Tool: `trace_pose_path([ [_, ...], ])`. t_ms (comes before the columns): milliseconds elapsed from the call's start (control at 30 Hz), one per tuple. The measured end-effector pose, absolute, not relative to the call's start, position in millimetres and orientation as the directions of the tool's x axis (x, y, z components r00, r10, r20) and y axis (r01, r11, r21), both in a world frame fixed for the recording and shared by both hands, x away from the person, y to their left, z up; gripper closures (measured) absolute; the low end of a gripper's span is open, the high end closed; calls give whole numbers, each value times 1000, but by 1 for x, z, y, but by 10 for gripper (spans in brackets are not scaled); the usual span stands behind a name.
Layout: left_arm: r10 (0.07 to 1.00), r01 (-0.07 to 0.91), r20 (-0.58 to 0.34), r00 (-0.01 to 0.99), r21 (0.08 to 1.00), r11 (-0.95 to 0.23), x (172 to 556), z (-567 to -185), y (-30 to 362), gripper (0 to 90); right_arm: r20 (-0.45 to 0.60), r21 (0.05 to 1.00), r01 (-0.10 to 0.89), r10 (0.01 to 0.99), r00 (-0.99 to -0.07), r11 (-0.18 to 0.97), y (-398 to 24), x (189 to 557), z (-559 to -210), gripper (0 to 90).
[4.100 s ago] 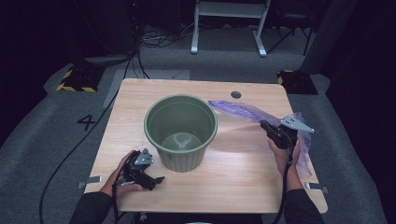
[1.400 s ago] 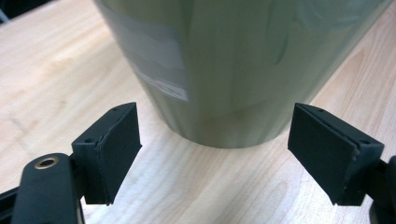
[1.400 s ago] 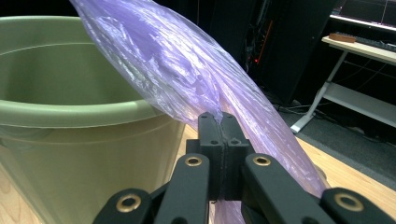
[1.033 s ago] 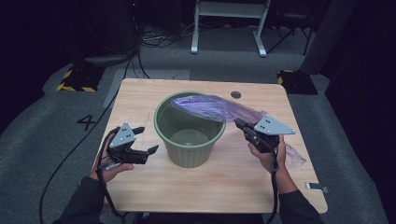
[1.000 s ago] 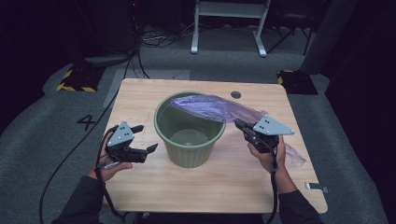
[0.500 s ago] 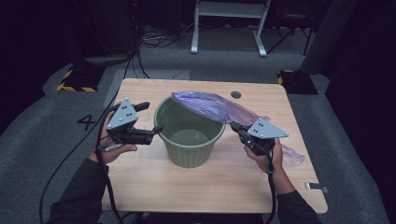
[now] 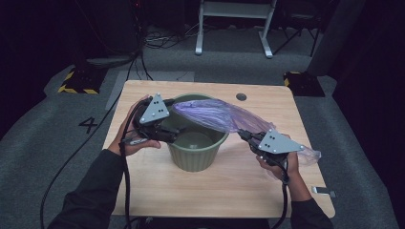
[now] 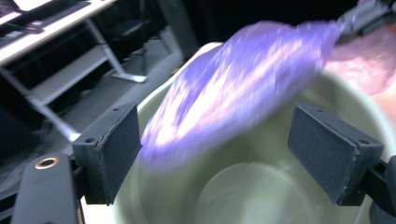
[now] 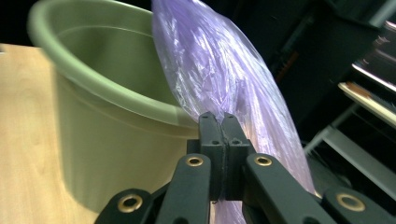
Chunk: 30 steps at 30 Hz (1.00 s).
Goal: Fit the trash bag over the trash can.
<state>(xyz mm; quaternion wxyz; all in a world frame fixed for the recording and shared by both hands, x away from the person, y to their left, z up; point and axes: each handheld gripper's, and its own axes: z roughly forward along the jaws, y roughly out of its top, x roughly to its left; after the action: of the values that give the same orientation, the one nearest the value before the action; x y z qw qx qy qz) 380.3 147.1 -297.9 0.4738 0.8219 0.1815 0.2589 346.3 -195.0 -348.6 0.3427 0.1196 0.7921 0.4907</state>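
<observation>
A green plastic bin stands upright in the middle of the wooden table. A thin purple bag stretches across its rim from the left to the right. My right gripper is shut on the bag just right of the bin; in the right gripper view the jaws pinch the bag beside the bin. My left gripper hangs over the bin's left rim, open. In the left gripper view the bag's free end lies between the spread pads above the bin's inside.
The bag's tail trails on the table behind my right hand. A small round hole sits near the table's far edge. A small grey piece lies by the right front corner. Cables trail over the floor at the left.
My left gripper has moved right and up, from beside the bin to over its left rim at the bag's end. The right gripper dropped slightly, still holding the bag.
</observation>
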Motion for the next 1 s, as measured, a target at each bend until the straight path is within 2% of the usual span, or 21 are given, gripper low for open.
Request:
trace_pose_path([
  [233,434,8,282,856,831,-556,382,-300,114,194,-459,835,-198,453,-765,513,-183,343,-337,900],
  [333,409,19,291,865,796,-605,385,-303,107,310,-454,841,-204,449,-770,501,-184,342,-334,900],
  [500,367,23,312,876,734,-679,388,-310,100,609,-448,851,-196,480,-754,486,-186,344,-330,900],
  [600,336,27,290,896,720,-694,389,-314,99,730,-434,862,-180,507,-745,474,-186,347,-329,900],
  [667,312,21,273,910,722,-691,390,-315,99,764,-432,865,-176,520,-737,469,-185,350,-329,900],
  [767,329,47,261,908,715,-698,394,-315,100,771,-423,871,-162,540,-727,464,-180,355,-326,900],
  [833,347,66,261,901,707,-704,396,-315,100,693,-419,873,-154,547,-725,464,-176,360,-324,900],
  [900,346,66,256,903,712,-699,396,-315,101,688,-419,870,-148,544,-727,471,-171,364,-323,900],
  [1000,358,69,255,898,724,-686,397,-313,105,620,-425,859,-143,528,-735,492,-162,371,-321,900],
])
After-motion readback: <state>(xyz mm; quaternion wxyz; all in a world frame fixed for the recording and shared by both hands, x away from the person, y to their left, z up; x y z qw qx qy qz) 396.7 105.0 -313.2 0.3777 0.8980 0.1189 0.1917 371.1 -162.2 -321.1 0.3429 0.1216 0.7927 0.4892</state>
